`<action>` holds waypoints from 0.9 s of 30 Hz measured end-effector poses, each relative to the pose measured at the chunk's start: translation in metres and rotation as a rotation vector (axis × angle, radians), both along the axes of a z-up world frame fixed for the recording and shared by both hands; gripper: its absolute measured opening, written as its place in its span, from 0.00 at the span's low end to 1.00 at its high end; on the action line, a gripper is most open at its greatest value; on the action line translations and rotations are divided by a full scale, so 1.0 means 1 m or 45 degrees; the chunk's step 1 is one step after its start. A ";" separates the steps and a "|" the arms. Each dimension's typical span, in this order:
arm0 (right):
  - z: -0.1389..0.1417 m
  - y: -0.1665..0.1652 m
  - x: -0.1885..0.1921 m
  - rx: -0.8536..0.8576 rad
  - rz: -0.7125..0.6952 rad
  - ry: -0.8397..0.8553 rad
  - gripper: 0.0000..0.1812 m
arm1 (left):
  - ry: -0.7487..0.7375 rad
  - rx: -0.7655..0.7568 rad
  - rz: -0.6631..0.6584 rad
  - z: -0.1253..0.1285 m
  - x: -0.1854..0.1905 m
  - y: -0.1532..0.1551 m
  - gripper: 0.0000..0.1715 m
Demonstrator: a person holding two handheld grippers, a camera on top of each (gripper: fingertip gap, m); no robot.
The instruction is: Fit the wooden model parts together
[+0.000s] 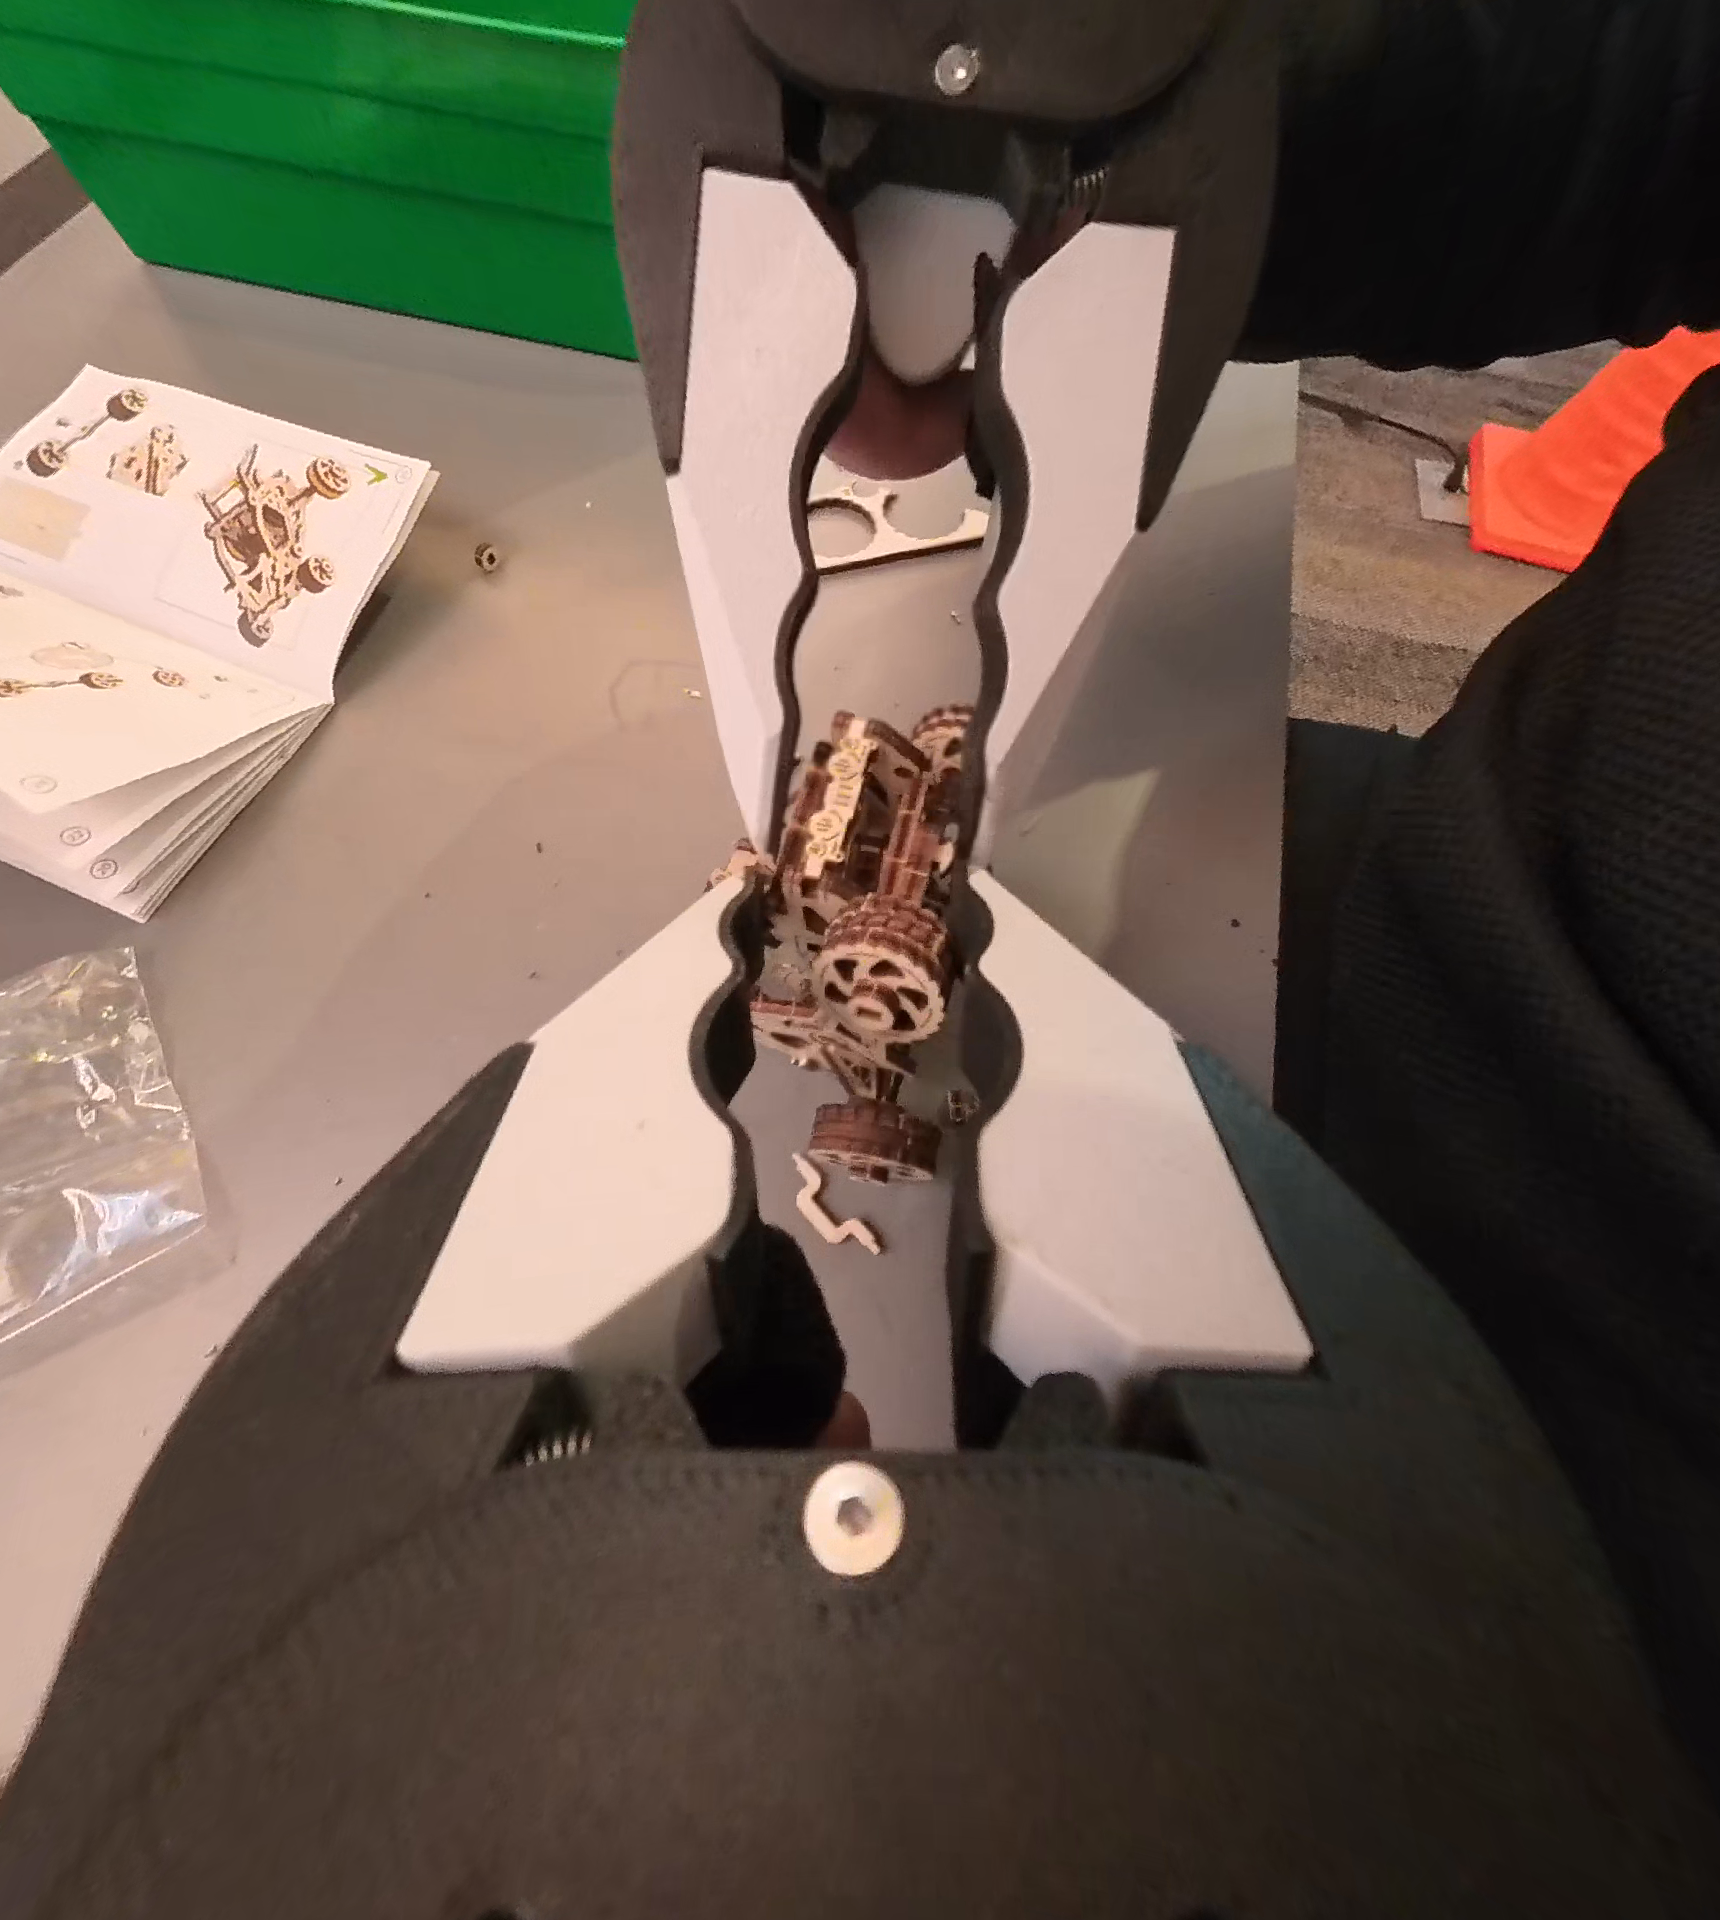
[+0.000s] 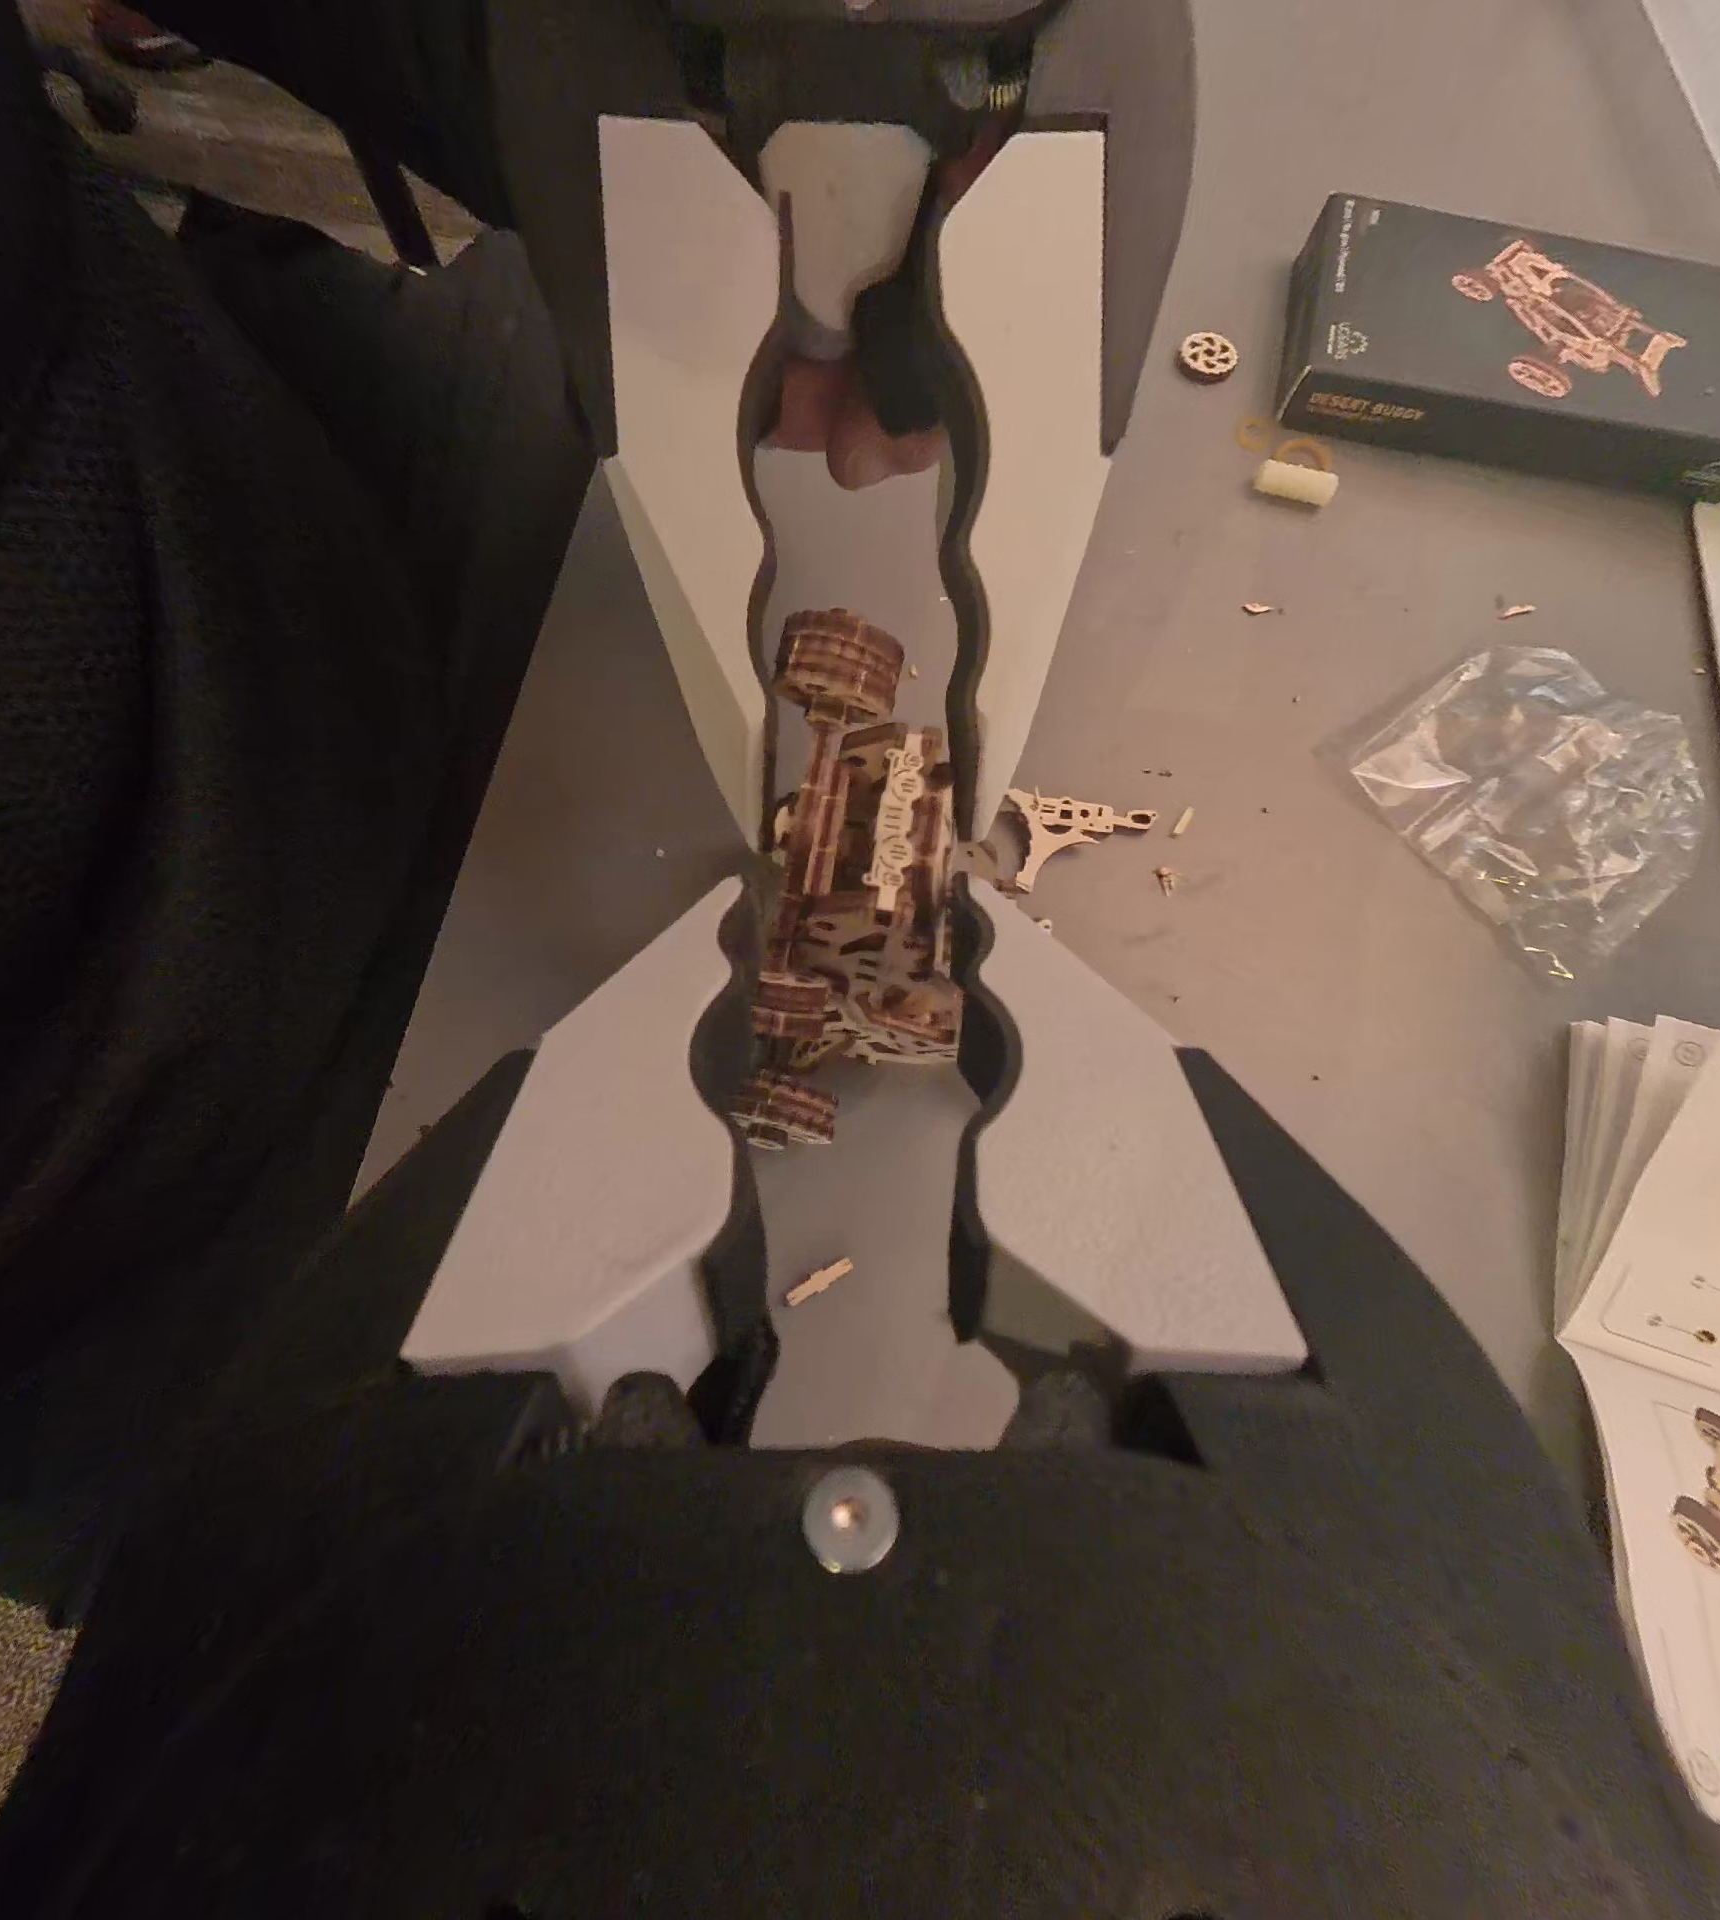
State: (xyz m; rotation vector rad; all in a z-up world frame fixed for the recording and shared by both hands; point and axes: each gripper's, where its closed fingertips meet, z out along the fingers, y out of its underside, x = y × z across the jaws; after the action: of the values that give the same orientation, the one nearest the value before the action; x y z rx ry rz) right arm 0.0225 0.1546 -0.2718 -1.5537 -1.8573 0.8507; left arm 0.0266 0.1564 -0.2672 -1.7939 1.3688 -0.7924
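A small wooden buggy model [image 1: 877, 987] with ridged wheels hangs above the grey table [image 1: 440, 987], held between two grippers that face each other tip to tip. My left gripper [image 1: 858, 909] comes from the bottom of the left wrist view and is shut on one end of the model. My right gripper [image 1: 874, 831] comes from the top and is shut on the other end. In the right wrist view the model [image 2: 887, 831] sits between my right gripper [image 2: 856, 904] and my left gripper [image 2: 866, 826]. A loose zigzag wooden part [image 1: 835, 1210] and a small peg [image 2: 820, 1280] lie on the table below.
An open instruction booklet [image 1: 129, 623], a clear plastic bag [image 1: 25, 1153] and green boxes [image 1: 316, 156] lie to the left. The right wrist view shows the black kit box [image 2: 1552, 343], a loose wheel disc [image 2: 1206, 356], a wooden frame piece [image 2: 1074, 821] and wood scraps. A person's dark clothing [image 1: 1562, 935] is close by. My left and right fingertips are right by each other.
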 end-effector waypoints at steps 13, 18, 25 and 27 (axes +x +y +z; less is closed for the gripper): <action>0.005 -0.003 -0.003 0.005 -0.035 0.033 0.16 | -0.022 0.020 0.021 -0.004 -0.005 -0.001 0.19; 0.008 -0.002 -0.004 0.012 -0.082 0.038 0.17 | -0.048 -0.007 0.049 -0.002 -0.011 -0.002 0.21; 0.012 -0.003 -0.002 0.033 -0.135 0.038 0.19 | -0.058 0.020 0.063 0.004 -0.019 -0.006 0.24; 0.014 -0.004 -0.004 0.044 -0.146 0.049 0.20 | -0.093 0.015 0.057 0.012 -0.020 -0.008 0.23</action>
State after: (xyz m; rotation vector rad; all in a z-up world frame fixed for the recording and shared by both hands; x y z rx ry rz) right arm 0.0188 0.1511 -0.2573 -1.5944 -1.7295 0.7872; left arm 0.0066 0.1486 -0.2556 -1.7632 1.2790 -0.8161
